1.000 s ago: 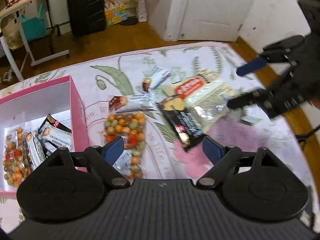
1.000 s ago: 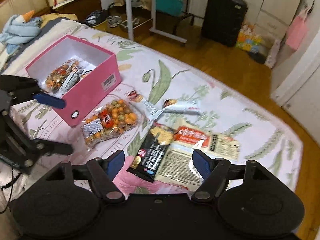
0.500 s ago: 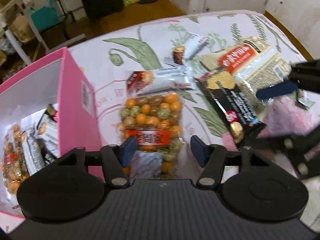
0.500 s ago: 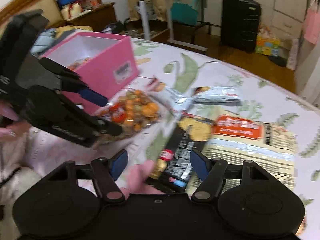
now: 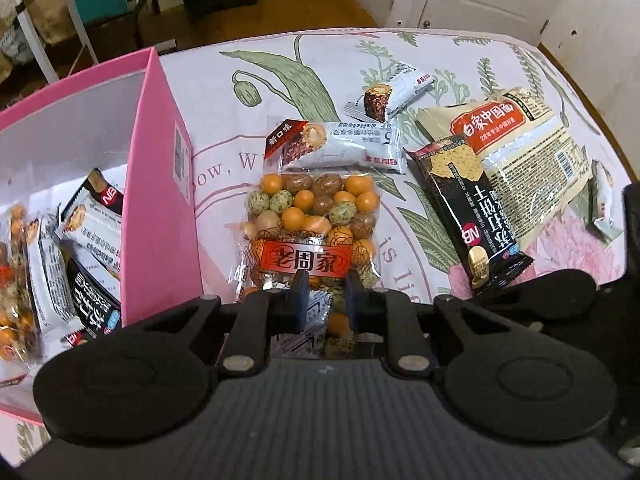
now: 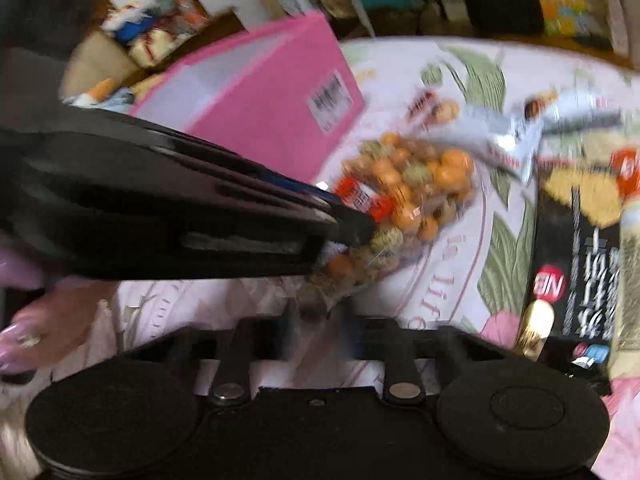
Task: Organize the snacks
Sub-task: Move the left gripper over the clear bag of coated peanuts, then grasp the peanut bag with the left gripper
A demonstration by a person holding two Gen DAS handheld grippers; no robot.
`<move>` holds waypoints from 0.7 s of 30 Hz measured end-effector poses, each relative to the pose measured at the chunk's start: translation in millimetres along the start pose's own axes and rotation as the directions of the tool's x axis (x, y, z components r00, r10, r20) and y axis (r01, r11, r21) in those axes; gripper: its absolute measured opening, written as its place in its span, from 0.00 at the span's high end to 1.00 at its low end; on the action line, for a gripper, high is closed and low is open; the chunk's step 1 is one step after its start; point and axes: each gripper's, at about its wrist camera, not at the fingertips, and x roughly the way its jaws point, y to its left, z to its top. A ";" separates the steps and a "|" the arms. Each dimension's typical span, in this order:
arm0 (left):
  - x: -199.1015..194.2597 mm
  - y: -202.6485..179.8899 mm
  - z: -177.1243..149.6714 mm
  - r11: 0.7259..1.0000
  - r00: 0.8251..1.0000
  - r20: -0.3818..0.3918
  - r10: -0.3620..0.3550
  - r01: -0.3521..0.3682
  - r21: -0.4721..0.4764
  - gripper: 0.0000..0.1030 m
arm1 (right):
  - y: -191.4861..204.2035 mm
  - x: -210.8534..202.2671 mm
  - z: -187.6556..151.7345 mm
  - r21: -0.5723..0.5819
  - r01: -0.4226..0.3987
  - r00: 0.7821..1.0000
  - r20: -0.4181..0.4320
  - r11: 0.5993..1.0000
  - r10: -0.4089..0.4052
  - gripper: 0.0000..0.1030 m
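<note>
Snacks lie scattered on a flower-printed bedspread [image 5: 460, 56], and the one being handled is the clear bag of coated nuts [image 5: 316, 216] with a red label, lying just beside the pink box [image 5: 160, 184] toward the near edge of the bed. The left gripper [image 5: 325, 304] has just been closing and now pinches the bag's near end, its blue pads pressed in on the plastic. In the right wrist view that same bag [image 6: 408, 192] shows with the left gripper reaching in from the left and a hand [image 6: 44, 320] behind it.

The right gripper [image 6: 316, 336] has also just been closing; its picture is blurred, but its jaws stand narrow around the near corner of the same bag, and I cannot tell for sure whether the pads press it.

Past the nuts, touching the bag's far end, lies a white wafer bar [image 5: 340, 146]. A second white bar [image 5: 390, 94] lies further off, toward the far edge. To the right, a black cracker pack [image 5: 468, 216] lies partly over a large beige noodle packet [image 5: 516, 148], which reaches toward the right edge of the bed. Another small wrapper [image 5: 602, 204] sits at that edge, half hidden.

Inside the pink box, several packets [image 5: 80, 232] already lie: white bars, a black pack and a bag of nuts at its left side.
</note>
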 end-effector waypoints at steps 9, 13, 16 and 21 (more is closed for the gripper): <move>-6.3 1.4 0.8 0.999 0.999 0.031 -0.044 0.044 -0.025 0.51 | 2.6 -46.5 -14.8 -0.147 0.110 0.987 -0.097 0.983 -0.125 0.83; 4.5 -1.6 -4.1 0.997 0.999 -0.016 -0.050 0.049 -0.054 0.49 | 1.3 -56.3 -15.6 -0.212 0.174 0.978 -0.081 0.962 -0.194 0.83; 13.3 -0.5 -12.7 0.993 0.997 -0.049 -0.064 0.059 -0.104 0.46 | -2.2 -61.4 -14.2 -0.203 0.184 0.978 -0.057 0.962 -0.199 0.82; 17.3 11.6 -16.2 0.967 0.985 -0.061 -0.162 0.146 -0.208 0.43 | 0.3 -47.4 -10.9 -0.169 0.193 0.981 -0.001 0.967 -0.196 0.46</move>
